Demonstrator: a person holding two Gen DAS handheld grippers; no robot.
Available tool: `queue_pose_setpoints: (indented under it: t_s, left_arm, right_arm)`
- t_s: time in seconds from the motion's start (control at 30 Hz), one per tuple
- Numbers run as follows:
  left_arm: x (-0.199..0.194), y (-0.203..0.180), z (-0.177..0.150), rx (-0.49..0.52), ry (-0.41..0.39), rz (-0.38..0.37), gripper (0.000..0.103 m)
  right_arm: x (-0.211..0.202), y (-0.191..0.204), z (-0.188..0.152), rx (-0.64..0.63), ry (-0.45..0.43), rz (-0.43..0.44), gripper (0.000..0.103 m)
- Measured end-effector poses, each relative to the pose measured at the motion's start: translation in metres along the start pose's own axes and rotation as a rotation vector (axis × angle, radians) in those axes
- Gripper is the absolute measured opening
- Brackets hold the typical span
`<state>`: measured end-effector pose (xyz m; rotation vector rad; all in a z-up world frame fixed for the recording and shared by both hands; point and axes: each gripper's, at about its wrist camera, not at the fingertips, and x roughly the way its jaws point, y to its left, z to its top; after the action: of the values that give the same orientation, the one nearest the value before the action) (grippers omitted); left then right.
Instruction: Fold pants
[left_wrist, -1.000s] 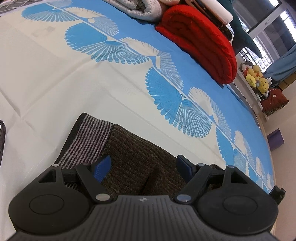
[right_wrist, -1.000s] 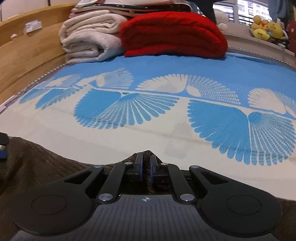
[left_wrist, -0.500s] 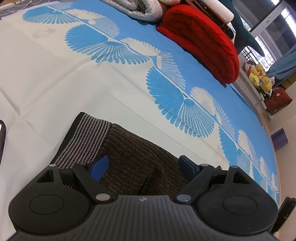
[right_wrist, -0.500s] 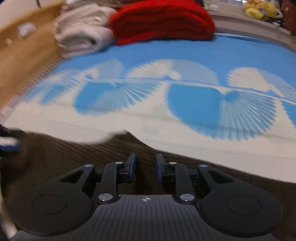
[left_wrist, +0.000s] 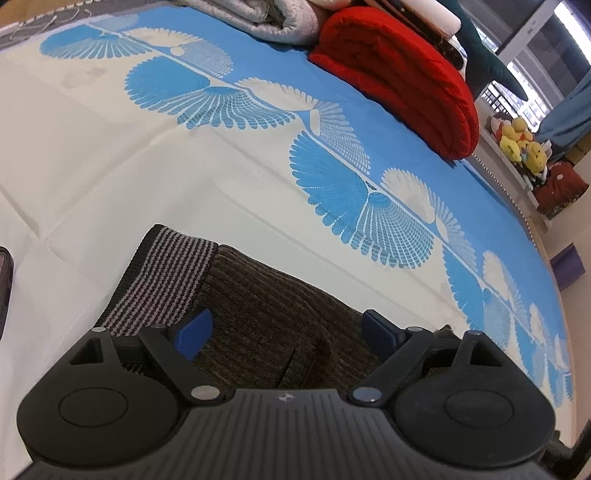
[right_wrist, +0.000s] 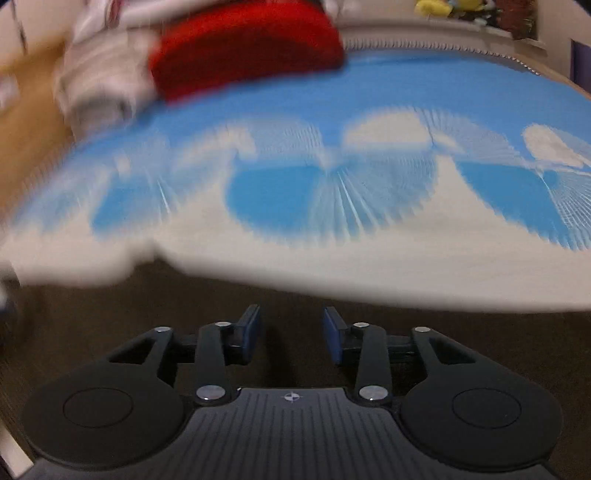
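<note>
Dark brown ribbed pants (left_wrist: 266, 317) with a grey-and-black striped waistband (left_wrist: 166, 273) lie flat on the bed. My left gripper (left_wrist: 284, 328) is open just above the fabric beside the waistband, with nothing between its blue pads (left_wrist: 192, 328). In the blurred right wrist view the pants (right_wrist: 147, 306) fill the lower part of the frame. My right gripper (right_wrist: 291, 334) is open over them and holds nothing.
The bed sheet (left_wrist: 110, 155) is cream with blue fan patterns. A red folded blanket (left_wrist: 402, 74) and grey folded blankets (left_wrist: 273, 18) lie at the far end. Plush toys (left_wrist: 521, 144) sit on a ledge beyond. A dark object (left_wrist: 5, 288) is at the left edge.
My right gripper was shut on a fold of the pants, has opened and let go, and is moving fast; its view is now blurred. My left gripper stays open and shifted only slightly.
</note>
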<state>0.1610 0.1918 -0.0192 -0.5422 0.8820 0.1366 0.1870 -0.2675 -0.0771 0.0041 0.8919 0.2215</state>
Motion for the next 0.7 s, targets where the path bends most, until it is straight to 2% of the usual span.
queue_pose_setpoints:
  t_s: [0.03, 0.1, 0.17, 0.23, 0.3, 0.37, 0.43, 0.5, 0.53, 0.57, 0.63, 0.67, 0.7]
  left_arm:
    - [0.000, -0.001, -0.002, 0.010, -0.001, 0.004, 0.092]
    - [-0.001, -0.001, -0.004, 0.031, 0.001, 0.004, 0.092]
    - [-0.002, -0.001, -0.007, 0.059, -0.001, 0.000, 0.092]
    - [-0.003, -0.001, -0.011, 0.083, -0.005, 0.002, 0.092]
    - [-0.004, -0.003, -0.017, 0.116, -0.012, 0.012, 0.092]
    - [-0.006, -0.007, -0.023, 0.155, -0.022, 0.029, 0.092]
    - [-0.009, -0.012, -0.031, 0.197, -0.029, 0.049, 0.092]
    - [-0.012, -0.017, -0.038, 0.246, -0.038, 0.075, 0.092]
    - [-0.014, -0.019, -0.041, 0.267, -0.036, 0.087, 0.092]
    - [-0.015, -0.021, -0.045, 0.284, -0.033, 0.099, 0.092]
    - [-0.017, -0.024, -0.050, 0.297, -0.024, 0.121, 0.092]
    - [-0.018, -0.025, -0.051, 0.289, -0.017, 0.125, 0.092]
    - [-0.021, -0.025, -0.053, 0.275, -0.013, 0.125, 0.092]
  right_arm:
    - [-0.006, 0.001, -0.008, -0.038, -0.037, -0.005, 0.036]
    - [-0.024, -0.001, -0.015, -0.052, -0.006, -0.061, 0.038]
    - [-0.039, -0.018, -0.022, -0.018, 0.065, -0.110, 0.052]
    - [-0.052, -0.040, -0.034, -0.006, 0.113, -0.139, 0.053]
    - [-0.074, -0.071, -0.051, 0.026, 0.120, -0.187, 0.053]
    - [-0.096, -0.111, -0.074, 0.082, 0.105, -0.272, 0.067]
    - [-0.119, -0.157, -0.103, 0.193, 0.094, -0.347, 0.074]
    - [-0.150, -0.198, -0.135, 0.369, 0.024, -0.355, 0.074]
    - [-0.166, -0.214, -0.150, 0.445, -0.024, -0.365, 0.067]
    - [-0.185, -0.229, -0.166, 0.526, -0.088, -0.372, 0.063]
    - [-0.214, -0.249, -0.194, 0.677, -0.239, -0.327, 0.060]
    - [-0.228, -0.259, -0.208, 0.779, -0.312, -0.311, 0.061]
    - [-0.237, -0.265, -0.218, 0.854, -0.357, -0.333, 0.062]
